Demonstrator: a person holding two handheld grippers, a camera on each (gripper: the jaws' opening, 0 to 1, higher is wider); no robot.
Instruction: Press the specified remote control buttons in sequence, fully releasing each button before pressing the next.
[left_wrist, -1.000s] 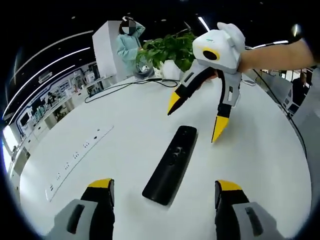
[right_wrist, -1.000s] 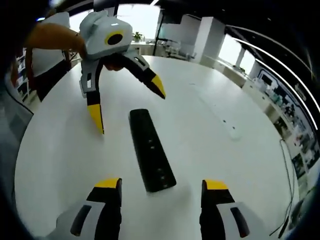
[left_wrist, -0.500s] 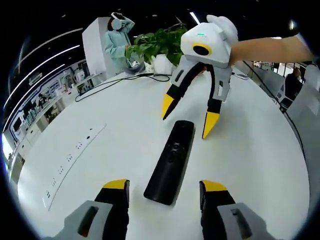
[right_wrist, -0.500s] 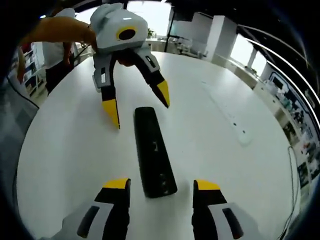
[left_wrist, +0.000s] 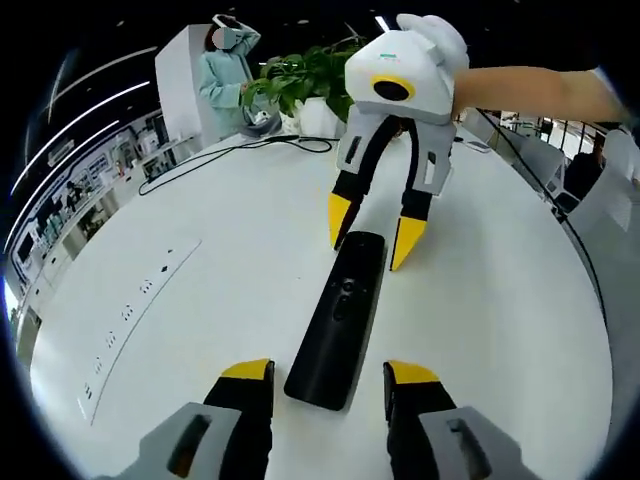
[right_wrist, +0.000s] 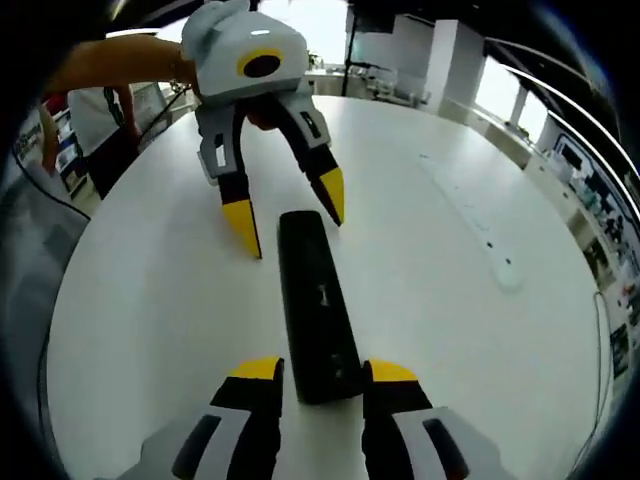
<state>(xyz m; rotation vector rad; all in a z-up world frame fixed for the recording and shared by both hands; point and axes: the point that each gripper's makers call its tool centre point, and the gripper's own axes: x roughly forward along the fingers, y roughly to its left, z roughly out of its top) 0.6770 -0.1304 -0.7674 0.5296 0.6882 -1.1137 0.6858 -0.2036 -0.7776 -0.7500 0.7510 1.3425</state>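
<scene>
Now the left claw (left_wrist: 328, 372) is seen with its yellow-tipped jaws drawn much closer together than a second ago, though still apart, straddling the near end of the black remote (left_wrist: 338, 316) without visible contact. The right claw (right_wrist: 324, 370) has been narrowed likewise, its tips standing just beside the opposite end of the remote (right_wrist: 318, 305), whether touching cannot be told. Both claws have been brought nearer, each over one end of the remote, which lies flat and unmoved on the white bench (left_wrist: 500, 300). No button is being pressed yet; the closing is judged as a bracing of the remote before the first press. Further out, a power strip (left_wrist: 135, 310) is set into the bench, and a potted plant (left_wrist: 305, 80) stands at its far edge.
</scene>
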